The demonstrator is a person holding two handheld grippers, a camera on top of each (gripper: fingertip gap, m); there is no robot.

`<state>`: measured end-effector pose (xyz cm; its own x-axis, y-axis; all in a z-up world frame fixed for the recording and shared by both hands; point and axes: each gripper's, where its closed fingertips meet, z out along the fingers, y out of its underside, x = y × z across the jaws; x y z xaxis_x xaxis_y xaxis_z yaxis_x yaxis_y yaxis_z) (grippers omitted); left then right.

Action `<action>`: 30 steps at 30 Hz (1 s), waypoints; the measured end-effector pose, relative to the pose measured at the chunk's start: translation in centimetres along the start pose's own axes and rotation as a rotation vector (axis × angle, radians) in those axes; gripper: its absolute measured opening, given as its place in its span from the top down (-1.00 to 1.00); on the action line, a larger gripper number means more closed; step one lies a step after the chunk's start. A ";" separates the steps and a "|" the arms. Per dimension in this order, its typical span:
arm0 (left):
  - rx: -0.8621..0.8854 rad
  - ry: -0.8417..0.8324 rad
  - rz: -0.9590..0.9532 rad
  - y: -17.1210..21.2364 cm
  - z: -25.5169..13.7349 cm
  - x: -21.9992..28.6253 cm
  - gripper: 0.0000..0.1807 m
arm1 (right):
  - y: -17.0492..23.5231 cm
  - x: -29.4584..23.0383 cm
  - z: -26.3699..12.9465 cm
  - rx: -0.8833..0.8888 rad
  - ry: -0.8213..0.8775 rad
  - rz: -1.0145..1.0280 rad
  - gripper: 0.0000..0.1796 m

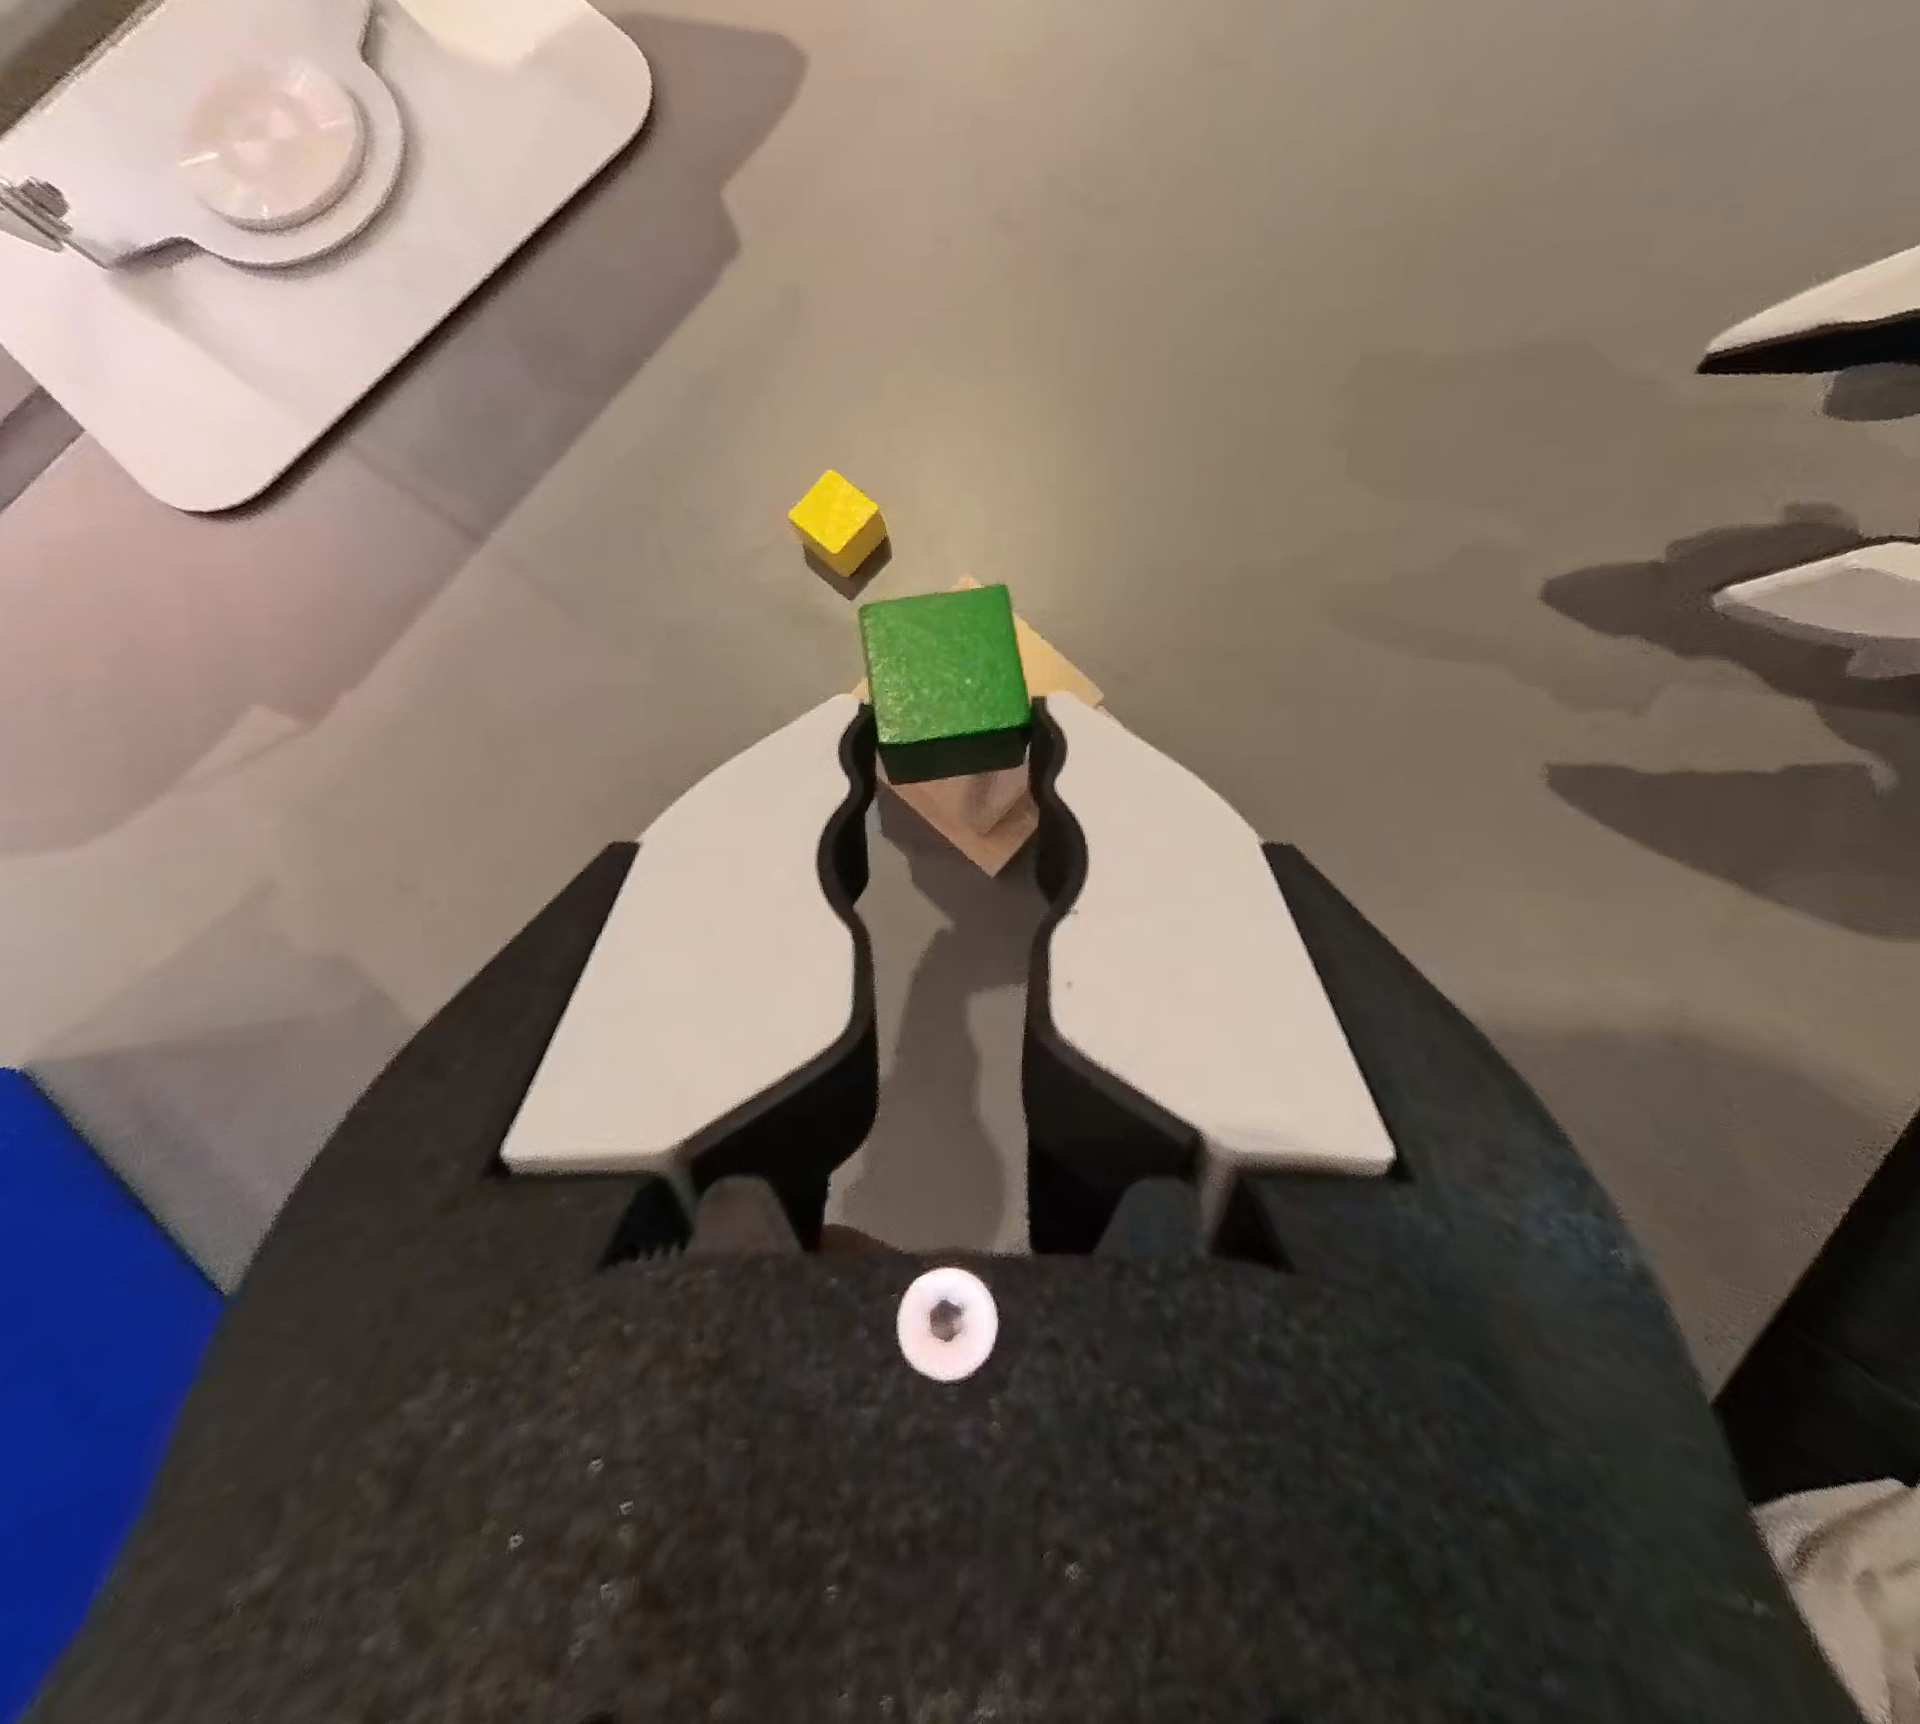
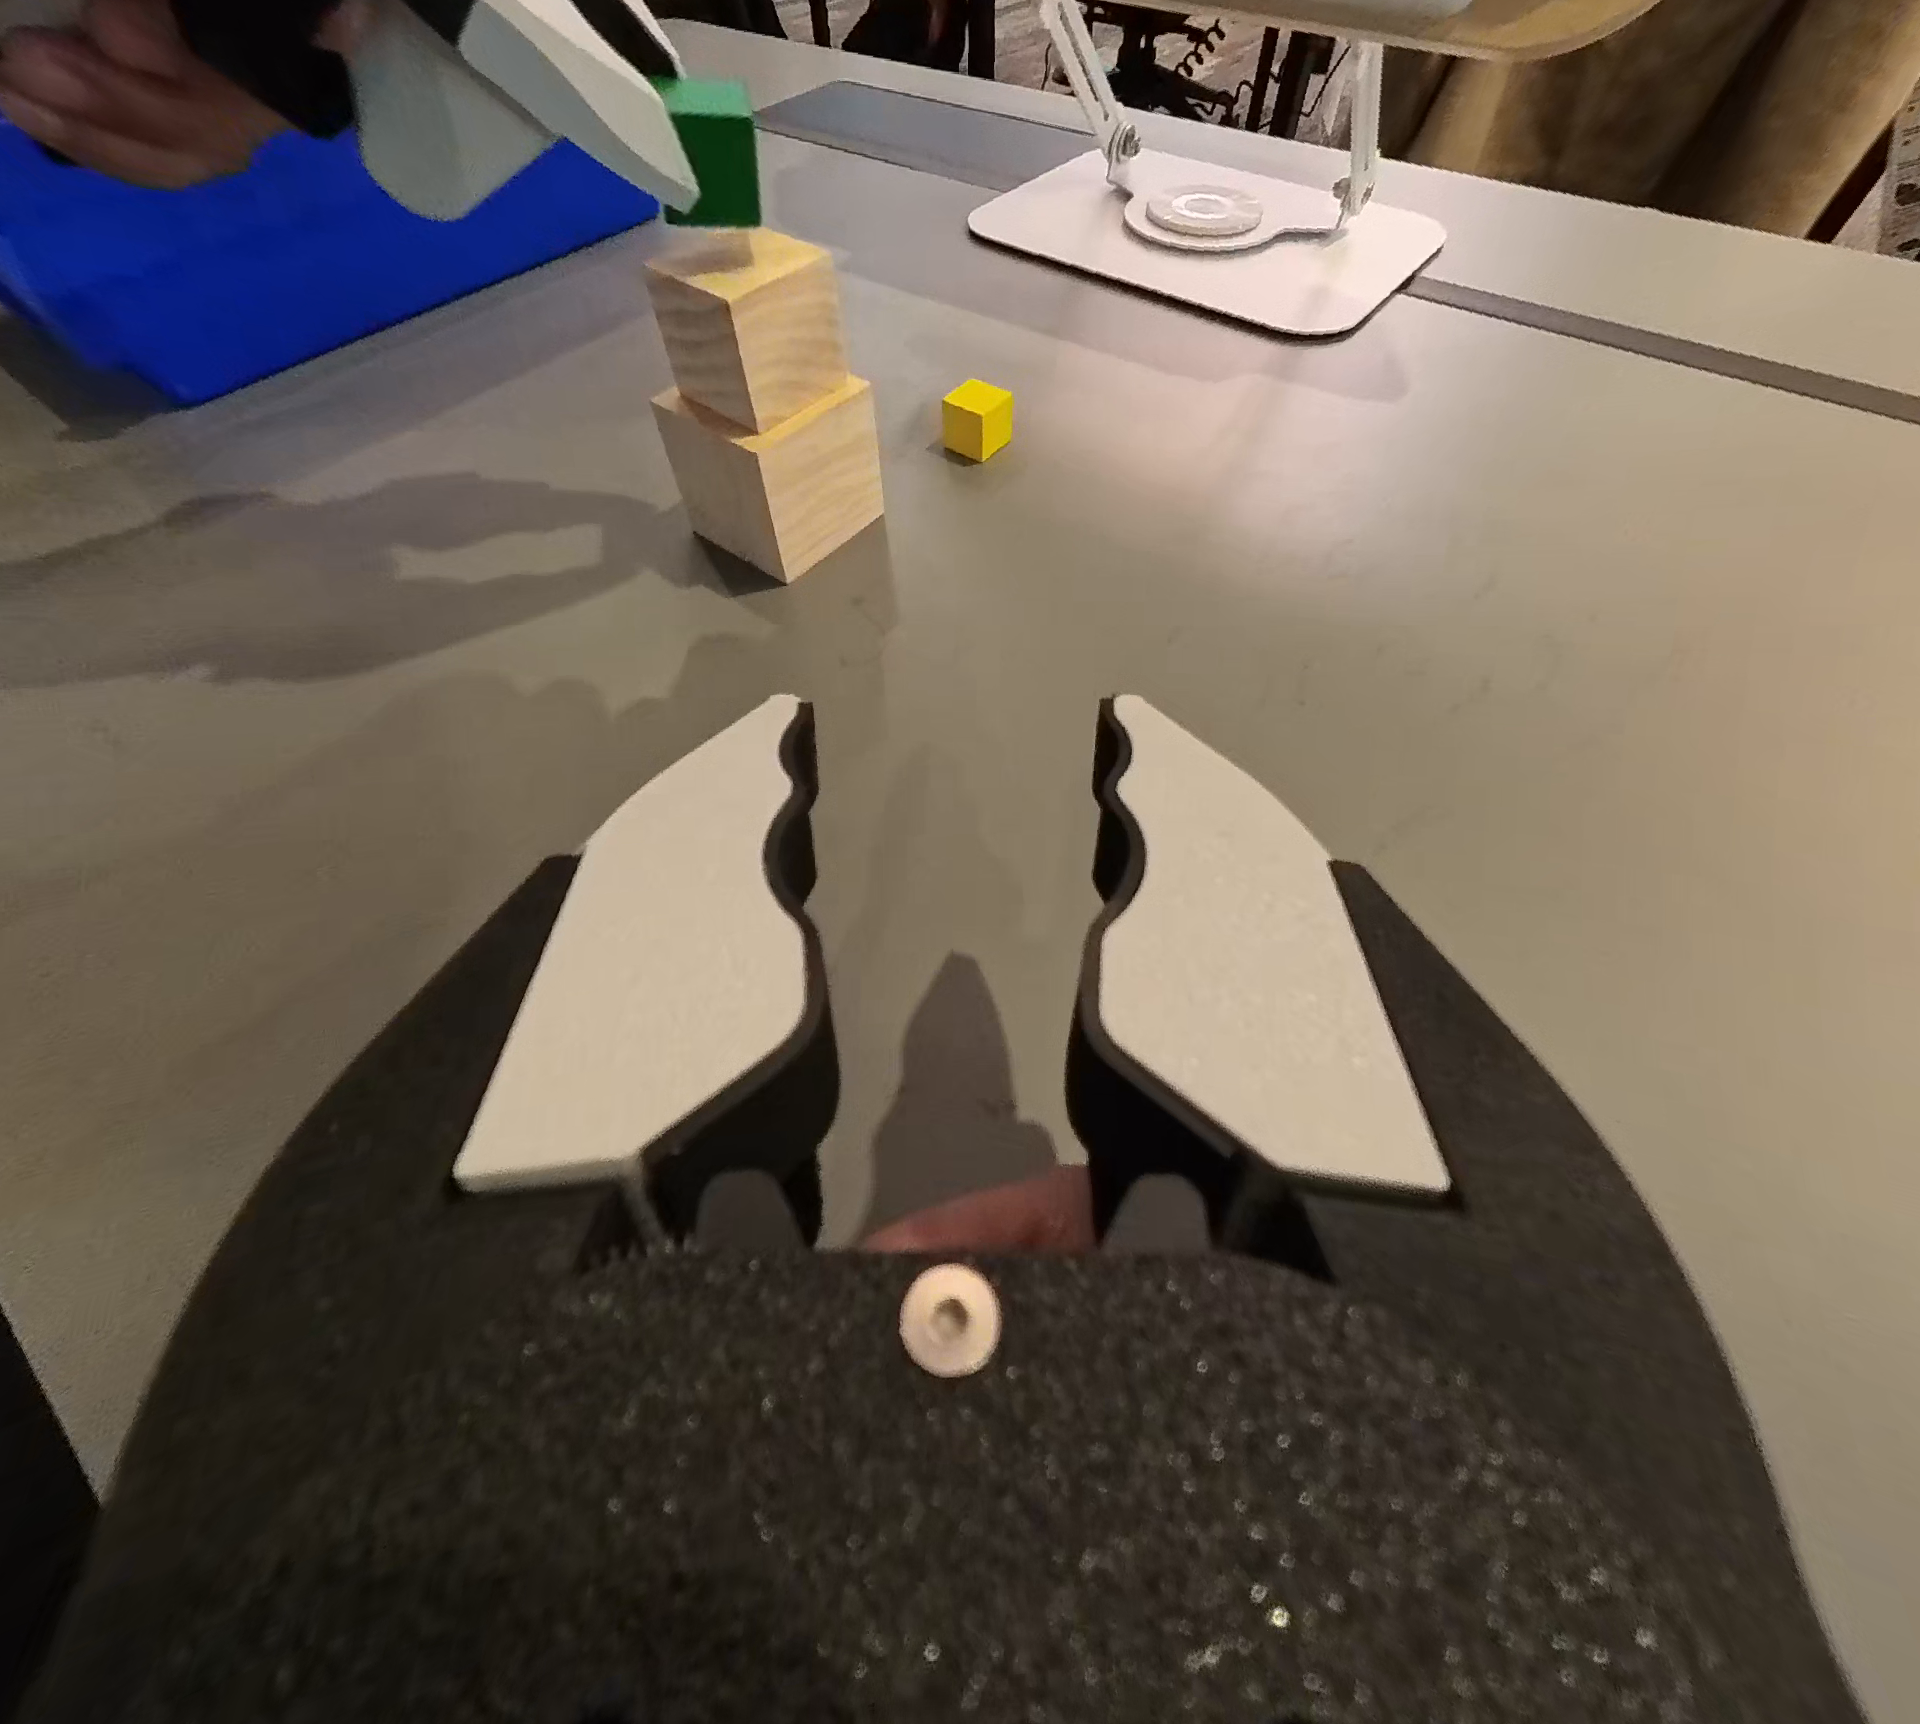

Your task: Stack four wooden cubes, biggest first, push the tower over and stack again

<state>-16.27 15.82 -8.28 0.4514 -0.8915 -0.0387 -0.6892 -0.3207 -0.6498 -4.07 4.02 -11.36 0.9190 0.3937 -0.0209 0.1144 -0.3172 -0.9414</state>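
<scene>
green cube held over a two-block stack

while the left gripper (image 1: 945,739) hangs above the stack, its fingers are closed on the green cube (image 1: 943,668), gripping it at the tips. seen from the right wrist view, the green cube (image 2: 715,152) sits just above the smaller plain wooden cube (image 2: 750,329), with a thin gap visible between them. that cube rests, slightly rotated, on the larger plain wooden cube (image 2: 774,479), which stands on the grey table (image 2: 1351,635). the yellow cube (image 2: 977,419) lies alone on the table just to the right of the stack, apart from it. the right gripper (image 2: 954,729) is well short of the stack, low over the table, fingers spread wide and holding nothing. a white stand base (image 2: 1216,235) sits behind, a blue bin (image 2: 260,261) to the left
</scene>
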 end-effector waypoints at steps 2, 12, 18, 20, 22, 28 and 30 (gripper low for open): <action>0.000 -0.002 -0.007 0.0 0.2 -0.2 0.69 | 0.0 -0.1 0.0 -0.001 -0.001 -0.001 0.44; -0.006 0.014 -0.028 0.5 0.9 0.2 0.68 | 0.5 -0.6 0.4 -0.024 -0.018 -0.009 0.44; 0.064 0.008 -0.050 0.2 -0.4 0.4 0.30 | 0.5 -0.4 0.6 -0.036 -0.010 -0.023 0.44; 0.151 0.002 -0.083 0.4 -2.5 0.8 0.26 | -0.5 0.2 0.4 -0.037 -0.007 -0.033 0.44; 0.275 -0.051 -0.160 1.6 -4.7 0.8 0.26 | -2.2 0.9 0.9 -0.055 -0.026 -0.029 0.44; 0.480 -0.353 -0.276 9.8 -4.3 1.7 0.20 | -6.3 1.7 9.1 -0.333 -0.237 -0.553 0.41; 0.489 -0.438 -0.245 10.6 -4.4 2.1 0.23 | -6.3 2.0 12.8 -0.458 -0.349 -0.604 0.42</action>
<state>-25.12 9.19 -11.88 0.8193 -0.5674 -0.0831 -0.2505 -0.2237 -0.9419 -7.82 17.83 -9.83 0.4896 0.8292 0.2698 0.7614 -0.2557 -0.5957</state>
